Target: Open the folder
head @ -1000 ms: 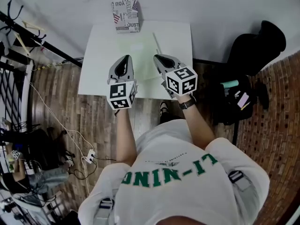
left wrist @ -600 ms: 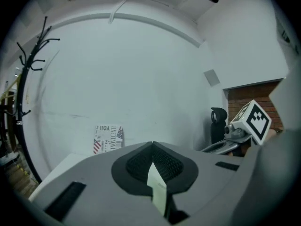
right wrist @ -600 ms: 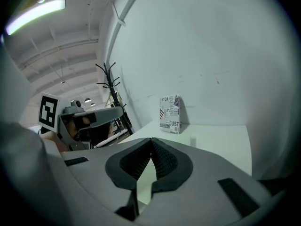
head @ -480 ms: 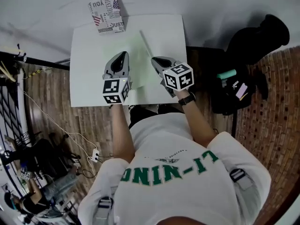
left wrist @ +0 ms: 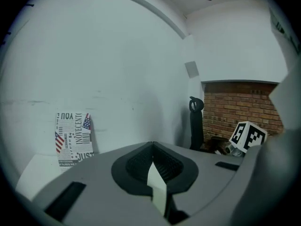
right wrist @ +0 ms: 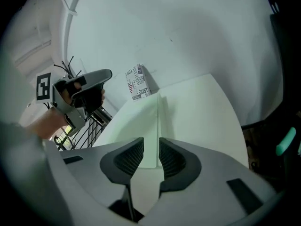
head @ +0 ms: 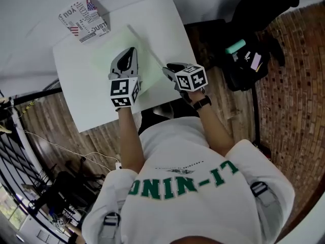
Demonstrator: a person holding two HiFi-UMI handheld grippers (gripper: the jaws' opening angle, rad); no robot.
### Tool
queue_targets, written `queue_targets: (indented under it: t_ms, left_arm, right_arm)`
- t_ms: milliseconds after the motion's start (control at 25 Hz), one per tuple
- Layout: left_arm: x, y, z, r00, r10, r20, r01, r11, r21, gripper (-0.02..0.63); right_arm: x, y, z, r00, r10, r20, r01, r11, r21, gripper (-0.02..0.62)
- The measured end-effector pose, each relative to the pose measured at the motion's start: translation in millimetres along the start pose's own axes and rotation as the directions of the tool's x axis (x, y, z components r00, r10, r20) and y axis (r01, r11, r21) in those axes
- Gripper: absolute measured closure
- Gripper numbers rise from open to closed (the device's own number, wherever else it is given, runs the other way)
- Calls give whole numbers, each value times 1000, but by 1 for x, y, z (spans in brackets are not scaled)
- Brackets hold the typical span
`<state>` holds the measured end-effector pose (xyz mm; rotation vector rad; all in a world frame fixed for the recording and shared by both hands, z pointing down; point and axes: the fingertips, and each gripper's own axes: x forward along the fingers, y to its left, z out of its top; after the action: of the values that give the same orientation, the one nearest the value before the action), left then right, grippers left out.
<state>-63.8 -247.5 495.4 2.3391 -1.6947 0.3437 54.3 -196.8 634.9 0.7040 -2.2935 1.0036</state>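
Note:
A pale green folder (head: 105, 56) lies flat and closed on the white table (head: 81, 103), its raised spine edge (head: 144, 44) running towards the front right. My left gripper (head: 131, 52) hovers over the middle of the folder with its tips together and nothing held. My right gripper (head: 166, 70) is at the folder's front right corner, in line with the spine edge. In the right gripper view the folder (right wrist: 136, 126) shows through the gap of the right gripper (right wrist: 151, 142). Its jaws have just been opening and are open, with nothing between the pads.
A printed box (head: 84, 18) stands against the wall at the table's back left. A black chair with a bag (head: 249, 60) is to the right of the table. A black rack (head: 15, 151) and cables lie on the wooden floor at the left.
Both grippers have come down towards the table. The right gripper has rolled, sunk to the folder's front right corner, and its jaws went from shut to open.

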Motion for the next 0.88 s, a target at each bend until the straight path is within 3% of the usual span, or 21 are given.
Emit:
queue_targets:
  t_ms: [280,560,680,880]
  left_arm:
    - [16,-12,-16,995,-98,-35,98,995,-2,592]
    - [22,-12,-25,990,-128,-52,128,992,-9,592]
    - [22,-13,-26,990,-132,-56,132,991,-7,592]
    - [18,-10,-26,991,-119,-54,118,993,-25,592]
  right_arm:
    - [11,-8,-42,998,-11,-64,20,991,134,406]
    - [16,-7,-53,998,1,-65,18,961,277,407]
    - [18,-6,-55,999,23,-47,-5,938,347,426]
    - [19,-13,-57,1000,7,2,-7,885,466,522]
